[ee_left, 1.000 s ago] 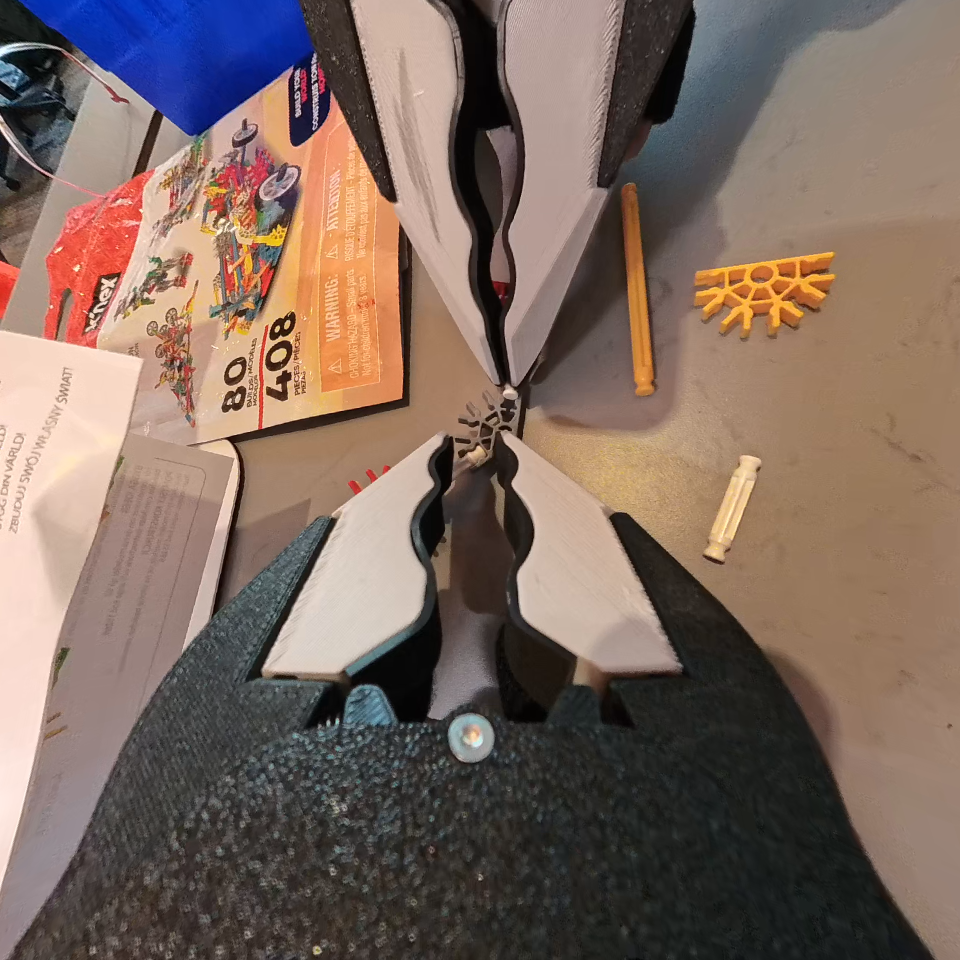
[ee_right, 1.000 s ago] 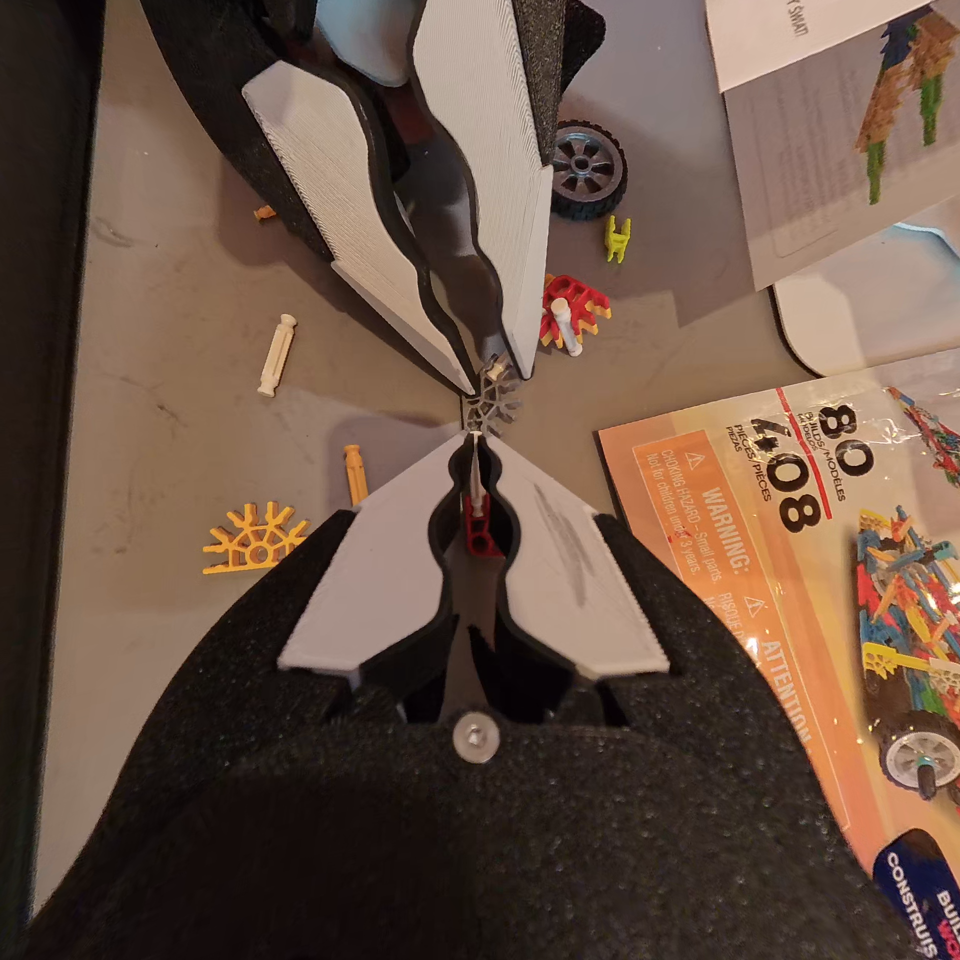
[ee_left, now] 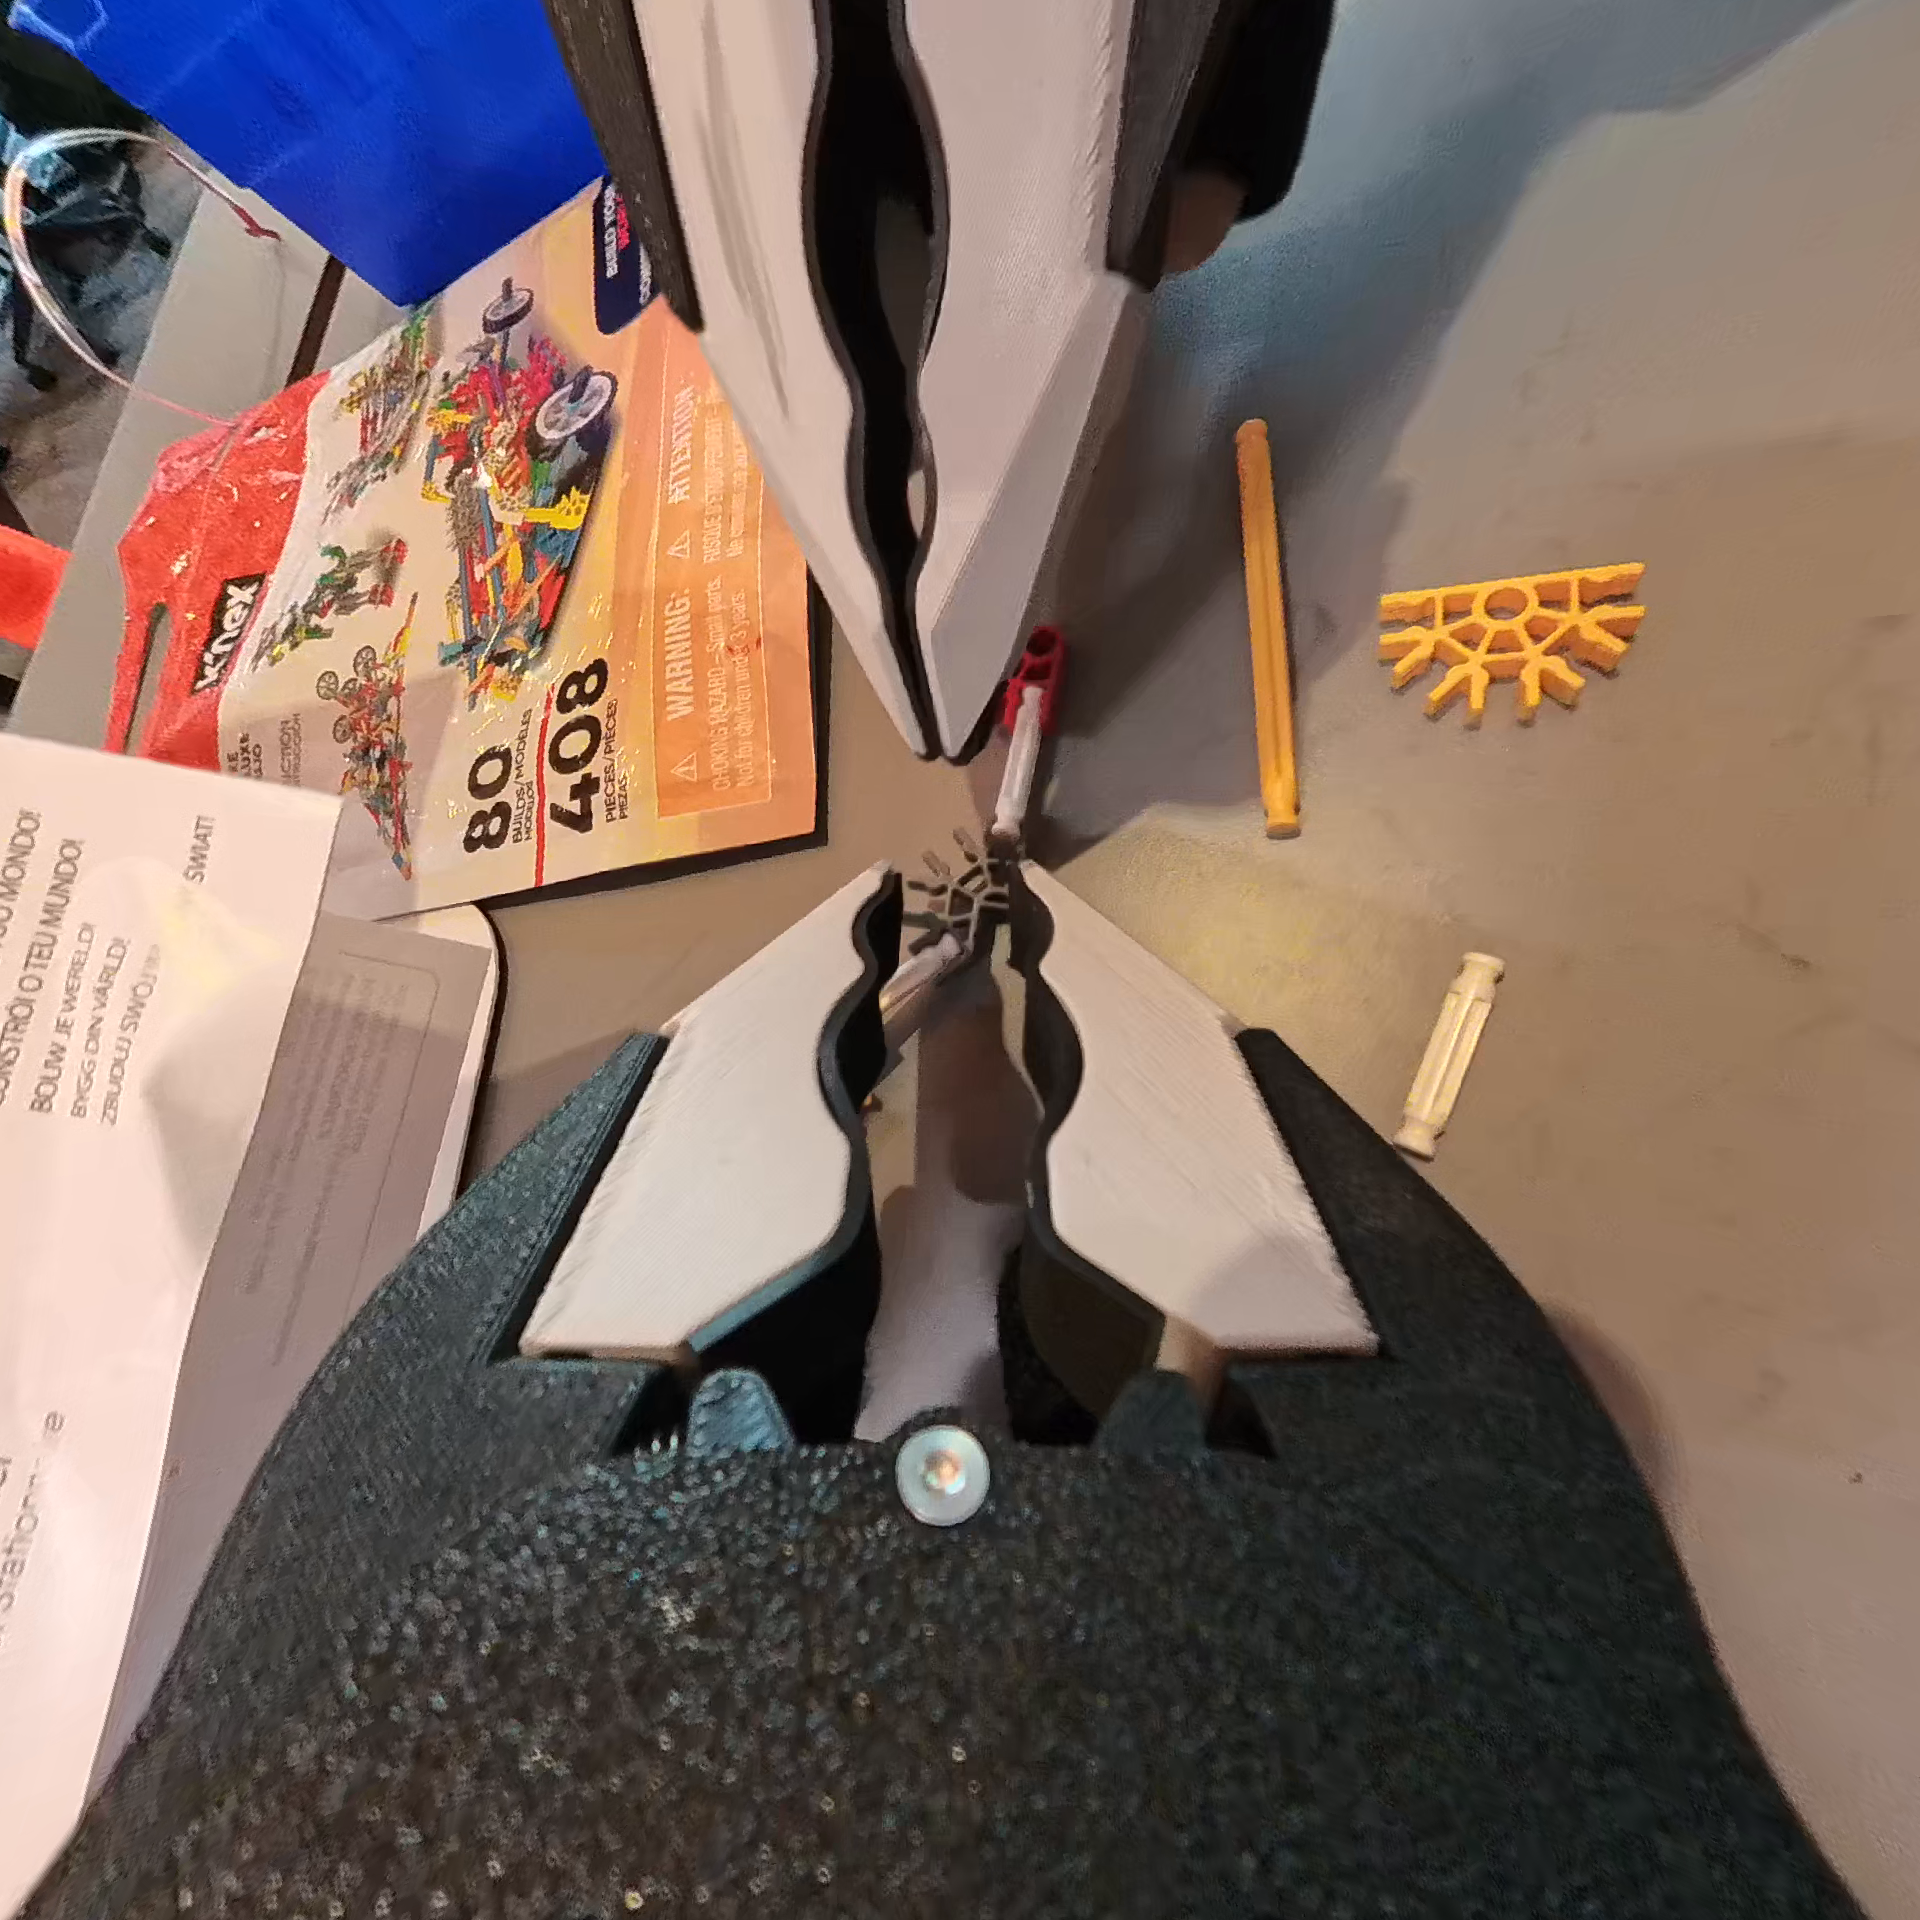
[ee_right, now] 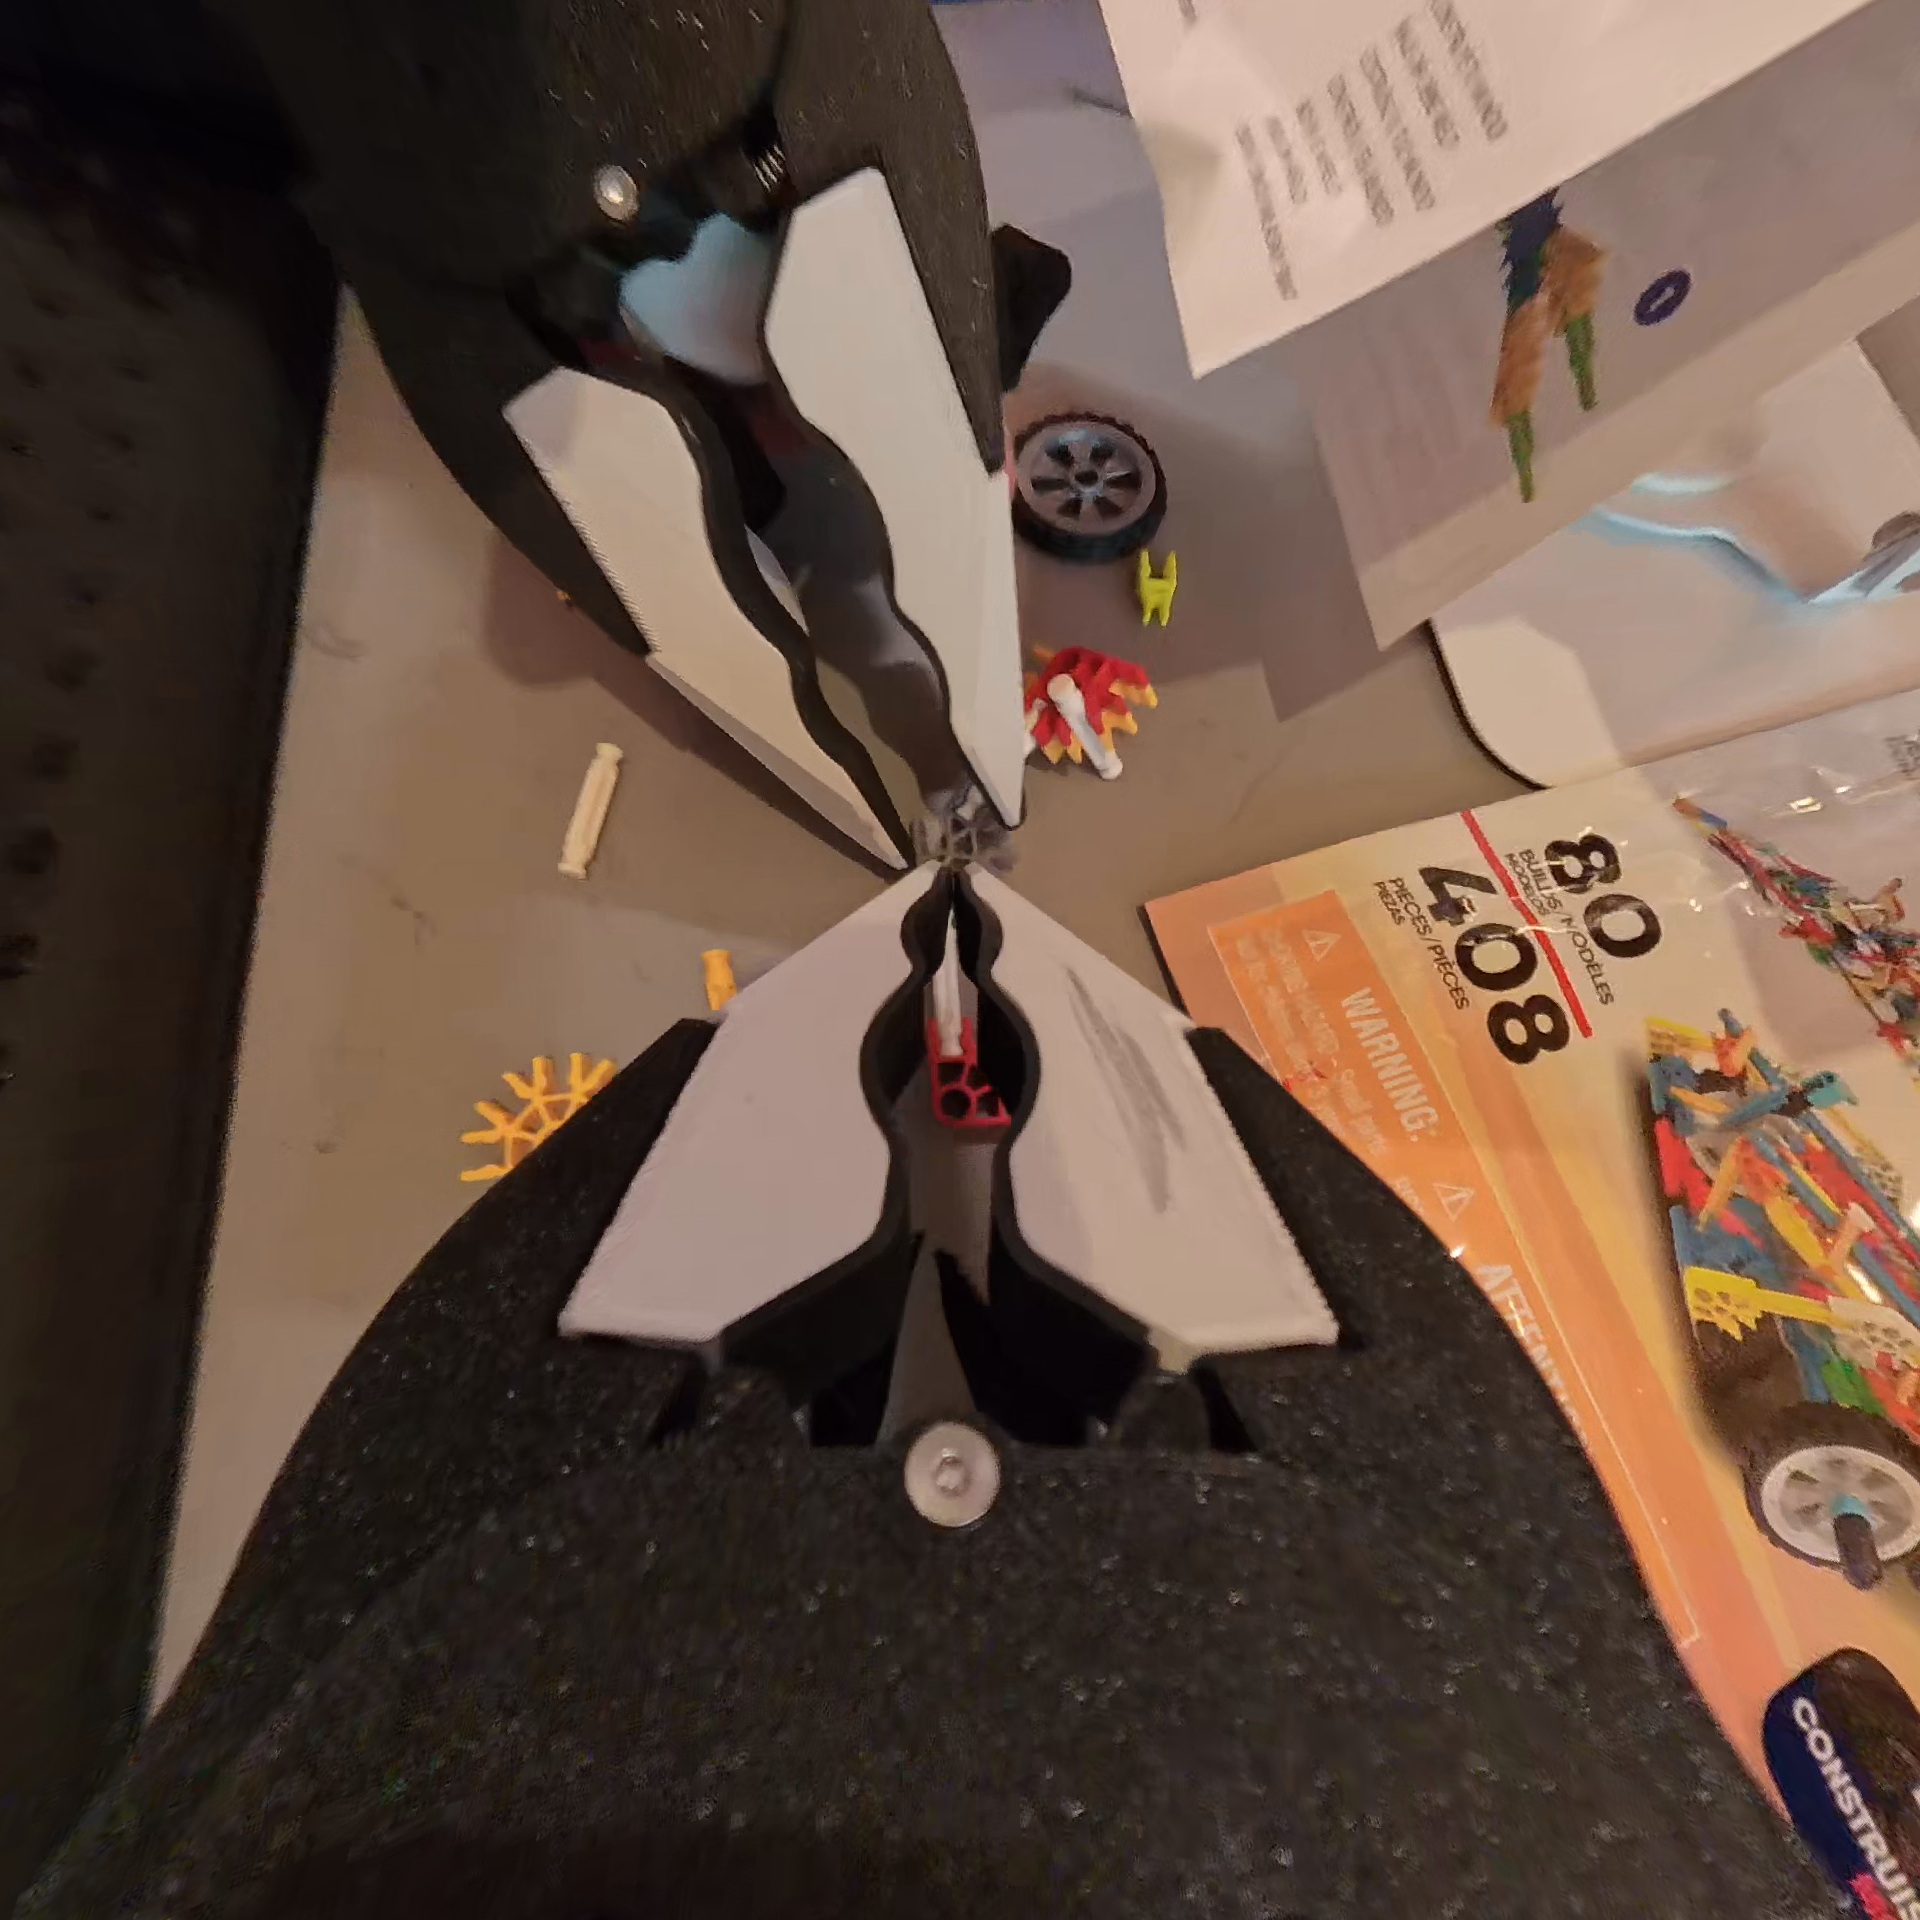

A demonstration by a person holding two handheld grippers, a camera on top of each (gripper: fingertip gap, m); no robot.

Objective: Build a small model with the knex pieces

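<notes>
2 grippers are seen tip to tip above a grey table (ee_left: 1558, 1351). The left gripper (ee_left: 956, 883) is closed on 1 grey snowflake-shaped connector (ee_left: 961, 894), pinched at the very fingertips, with a pale rod running back between the fingers. The right gripper (ee_right: 951, 883) is clamped on 1 white rod (ee_right: 945, 987), which is plugged into 1 red connector (ee_right: 966, 1081) lodged between its fingers. The rod's long axis is lined up with the gripper fingers, its free end pointed at the grey connector; in the left wrist view that end is seen touching or just beside the connector's edge, and which cannot be told. On the table 2 loose cream rods are counted across the views (ee_left: 1449, 1049) (ee_right: 1081, 727), 1 long orange rod (ee_left: 1268, 623), 1 yellow fan-shaped connector (ee_left: 1507, 639), 1 red-and-yellow connector cluster (ee_right: 1091, 707), 1 small yellow-green clip (ee_right: 1156, 587) and 1 black wheel (ee_right: 1086, 486). 1 printed toy box (ee_left: 540, 623) and 1 paper booklet (ee_left: 156, 1039) lie to the left gripper's left, with 1 blue box (ee_left: 312, 125) beyond them.
</notes>
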